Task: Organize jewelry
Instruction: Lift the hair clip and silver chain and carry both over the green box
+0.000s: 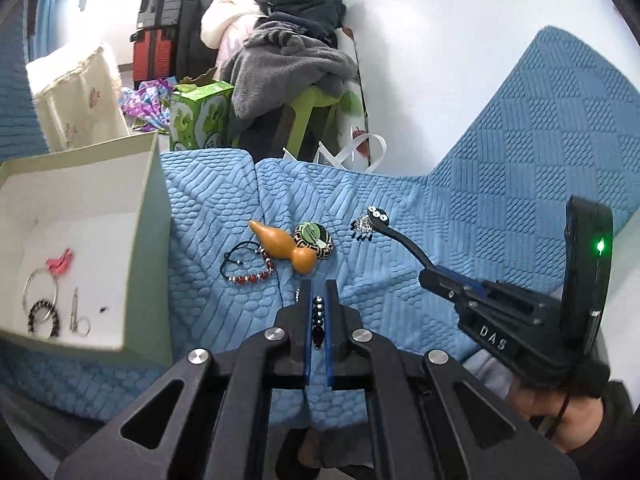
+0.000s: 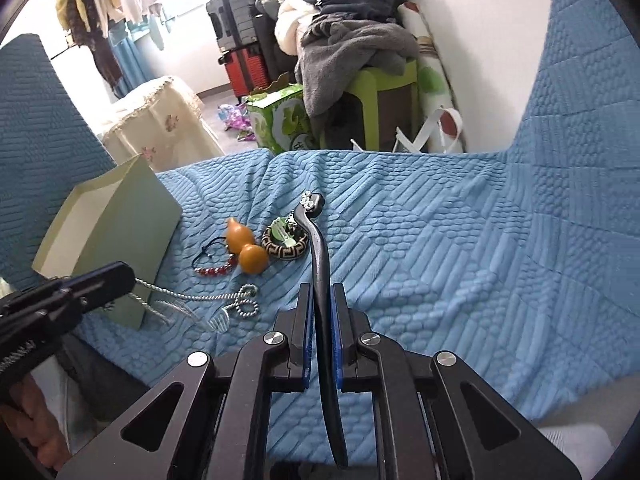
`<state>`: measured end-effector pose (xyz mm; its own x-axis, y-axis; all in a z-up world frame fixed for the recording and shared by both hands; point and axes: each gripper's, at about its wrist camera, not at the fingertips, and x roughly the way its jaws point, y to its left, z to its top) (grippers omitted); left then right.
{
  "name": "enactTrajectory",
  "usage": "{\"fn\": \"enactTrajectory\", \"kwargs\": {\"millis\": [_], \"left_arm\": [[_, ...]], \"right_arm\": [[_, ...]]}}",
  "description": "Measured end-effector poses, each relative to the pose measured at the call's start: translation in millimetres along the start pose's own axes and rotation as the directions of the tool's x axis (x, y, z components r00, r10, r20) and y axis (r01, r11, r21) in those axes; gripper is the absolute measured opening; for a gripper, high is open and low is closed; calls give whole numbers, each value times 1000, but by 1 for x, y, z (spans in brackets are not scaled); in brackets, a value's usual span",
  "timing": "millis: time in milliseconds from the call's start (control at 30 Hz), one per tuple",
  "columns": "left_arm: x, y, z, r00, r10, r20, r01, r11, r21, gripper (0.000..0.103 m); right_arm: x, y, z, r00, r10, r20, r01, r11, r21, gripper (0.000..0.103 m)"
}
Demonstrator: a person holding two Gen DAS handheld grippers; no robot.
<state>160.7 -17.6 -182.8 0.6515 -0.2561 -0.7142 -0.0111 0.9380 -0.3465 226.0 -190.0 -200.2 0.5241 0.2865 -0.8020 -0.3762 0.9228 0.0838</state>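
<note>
My left gripper (image 1: 319, 300) is shut on a dark beaded piece (image 1: 318, 314), low over the blue cover, just right of an open pale green box (image 1: 146, 216). In the right wrist view a silver cord with a clear tassel (image 2: 208, 300) trails from it. My right gripper (image 2: 321, 304) is shut on a long black hair clip (image 2: 318, 248) whose jewelled tip (image 1: 378, 216) reaches past a patterned bangle (image 1: 314, 242). An orange gourd (image 1: 288, 248) and a red bead bracelet (image 1: 250, 266) lie beside the bangle. The box holds a ring, a dark bracelet (image 1: 42, 316) and a pink piece (image 1: 60, 260).
A small dark beaded ornament (image 1: 362, 230) lies under the clip's tip. Beyond the sofa edge stand a green carton (image 1: 200, 118), a green stool with piled clothes (image 1: 292, 64), suitcases and a cloth-covered table (image 1: 78, 100). The sofa back (image 1: 540, 140) rises at right.
</note>
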Motion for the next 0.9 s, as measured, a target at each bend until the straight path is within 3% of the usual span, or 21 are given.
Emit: {"fn": "enactTrajectory", "kwargs": {"millis": [333, 567, 900], "left_arm": [[-43, -1, 15, 999, -20, 37, 20, 1000, -23, 4], [-75, -2, 39, 995, -58, 78, 57, 998, 8, 4], [-123, 0, 78, 988, -64, 138, 56, 997, 62, 4]], "right_arm": [[-45, 13, 5, 999, -7, 33, 6, 999, 54, 6], [-78, 31, 25, 996, -7, 91, 1, 998, 64, 6], [-115, 77, 70, 987, 24, 160, -32, 998, 45, 6]]}}
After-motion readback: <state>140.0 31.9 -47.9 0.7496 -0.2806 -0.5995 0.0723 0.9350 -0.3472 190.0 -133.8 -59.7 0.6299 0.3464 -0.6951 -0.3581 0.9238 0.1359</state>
